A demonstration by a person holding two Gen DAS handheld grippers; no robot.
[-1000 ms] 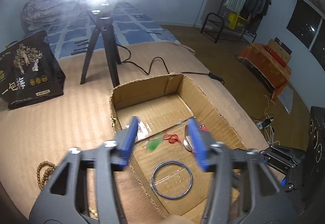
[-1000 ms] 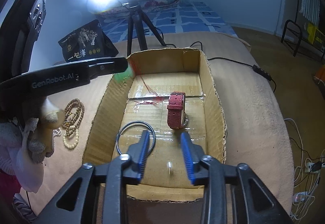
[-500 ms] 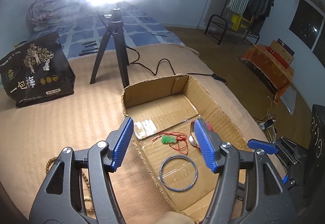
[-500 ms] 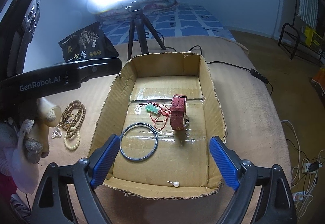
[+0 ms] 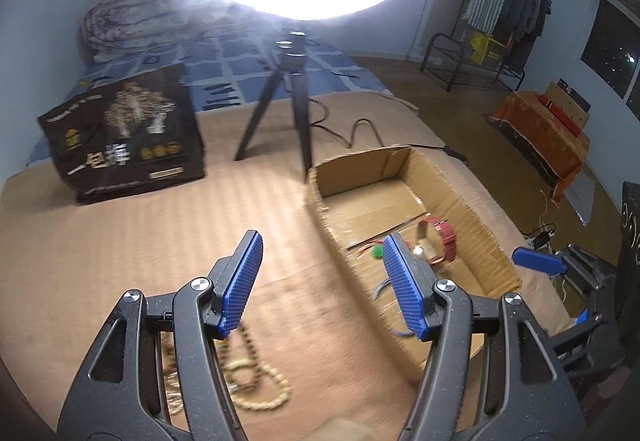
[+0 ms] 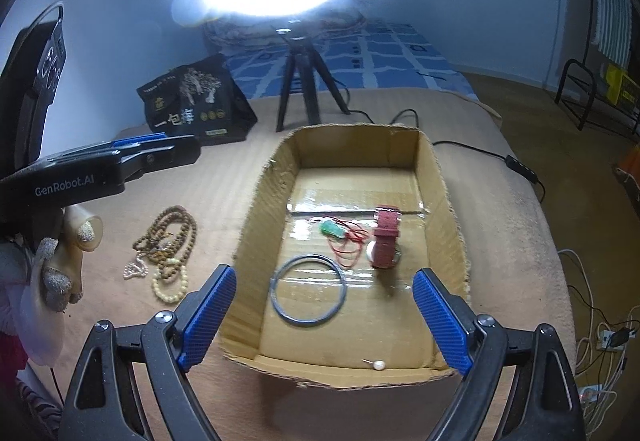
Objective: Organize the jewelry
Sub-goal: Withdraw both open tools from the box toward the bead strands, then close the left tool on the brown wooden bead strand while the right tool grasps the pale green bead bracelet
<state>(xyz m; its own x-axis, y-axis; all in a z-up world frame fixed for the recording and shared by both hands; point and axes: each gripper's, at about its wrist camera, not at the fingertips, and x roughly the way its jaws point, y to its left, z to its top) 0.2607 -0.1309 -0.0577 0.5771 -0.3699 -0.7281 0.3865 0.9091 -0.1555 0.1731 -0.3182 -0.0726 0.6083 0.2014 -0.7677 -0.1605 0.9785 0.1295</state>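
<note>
An open cardboard box (image 6: 444, 177) (image 5: 360, 161) lies on the tan bedspread. In it are a blue-grey bangle (image 6: 307, 291), a green pendant on a red cord (image 6: 332, 229), a red-strapped watch (image 6: 386, 235) (image 5: 442, 237) and a pearl pin (image 6: 378, 364). Brown and cream bead strings (image 6: 170, 245) (image 5: 248, 381) lie on the spread left of the box. My right gripper (image 6: 324, 315) is open and empty over the box's near end. My left gripper (image 5: 324, 281) is open and empty, above the spread between the beads and the box; its side shows in the right wrist view (image 6: 120, 165).
A ring light on a black tripod (image 6: 300, 81) stands behind the box, its cable (image 6: 480, 151) trailing right. A black printed bag (image 6: 192, 105) sits at the back left. The bed edge drops to the floor on the right, with cables (image 6: 600, 337) there.
My left gripper has swung left, away from the box toward the beads, after dropping the green pendant into the box. My right gripper opened wide and drew back slightly.
</note>
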